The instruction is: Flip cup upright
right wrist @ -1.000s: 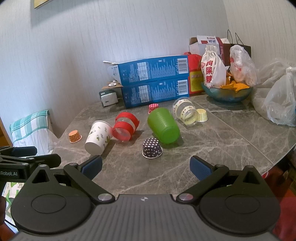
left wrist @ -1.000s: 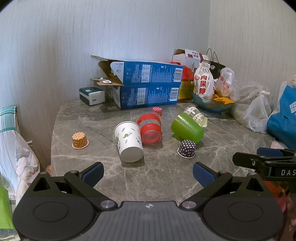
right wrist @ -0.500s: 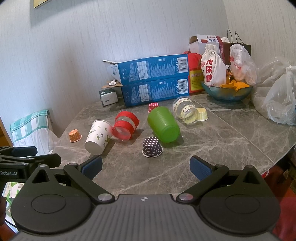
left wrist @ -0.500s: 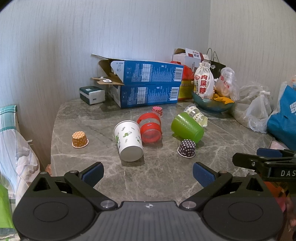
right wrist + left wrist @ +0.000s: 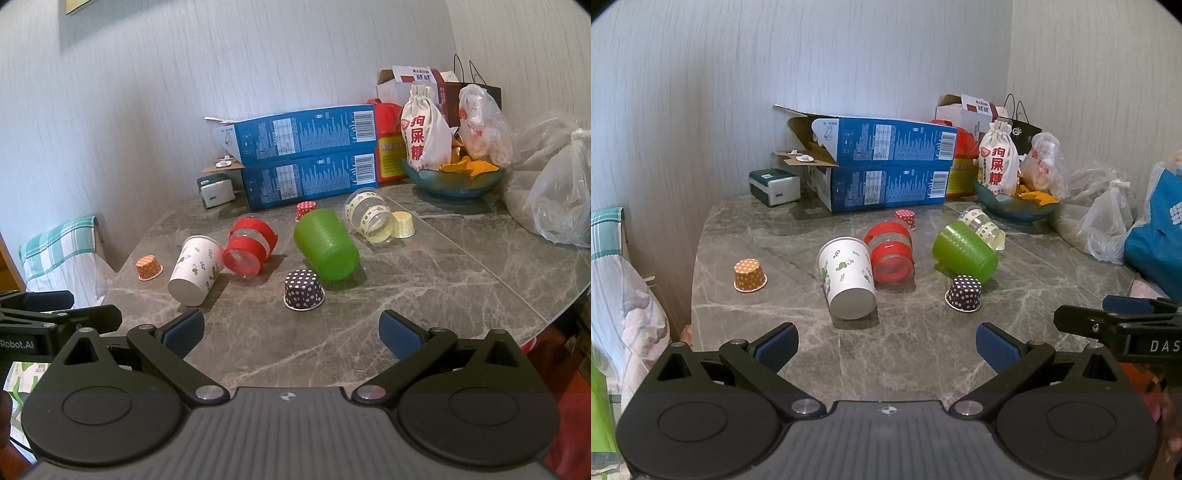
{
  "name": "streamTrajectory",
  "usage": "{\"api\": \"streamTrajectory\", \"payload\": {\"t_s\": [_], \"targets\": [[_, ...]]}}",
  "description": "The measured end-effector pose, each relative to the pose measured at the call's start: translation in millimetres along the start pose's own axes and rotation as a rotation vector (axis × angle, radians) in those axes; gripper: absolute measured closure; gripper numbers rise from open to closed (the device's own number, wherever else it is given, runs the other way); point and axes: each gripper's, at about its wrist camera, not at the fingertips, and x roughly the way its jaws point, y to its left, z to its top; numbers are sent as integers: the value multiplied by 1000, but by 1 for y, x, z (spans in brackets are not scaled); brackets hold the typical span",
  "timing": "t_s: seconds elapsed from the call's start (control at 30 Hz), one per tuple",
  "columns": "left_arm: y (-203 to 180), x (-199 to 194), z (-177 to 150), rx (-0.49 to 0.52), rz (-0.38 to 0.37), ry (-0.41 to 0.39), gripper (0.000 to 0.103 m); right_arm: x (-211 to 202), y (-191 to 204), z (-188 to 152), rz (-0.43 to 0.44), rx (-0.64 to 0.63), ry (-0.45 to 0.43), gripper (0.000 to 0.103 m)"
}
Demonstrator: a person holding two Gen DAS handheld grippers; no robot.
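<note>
Grey marble tabletop, left wrist view: nothing on it has shifted over the last second, and the view itself is all but unchanged. The left tongs hang above the near edge, spread wide and empty. The white cup lies on its side just ahead of them, base toward the camera, touching the red cup at its right. The green cup and the clear cup also lie on their sides further right. The small spotted cups, orange and dark, sit mouth-down. The right tongs show side-on at the right edge.

Right wrist view: again static. The right tongs are likewise spread wide and hold nothing, short of the dark cup and the green cup. The white cup lies well to the left (closer to the left tongs, whose tip shows at the left edge).

Meaning for the task: no approach has begun and no cup is upright. The task names no particular cup; the white one appears the nearest candidate for the left tongs.
</note>
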Motion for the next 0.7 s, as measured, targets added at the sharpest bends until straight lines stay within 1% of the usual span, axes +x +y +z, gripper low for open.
{"api": "streamTrajectory", "payload": {"t_s": [0.7], "targets": [[-2, 4, 2, -3, -3, 19, 0, 0, -4, 0, 1, 10, 12, 1]]}}
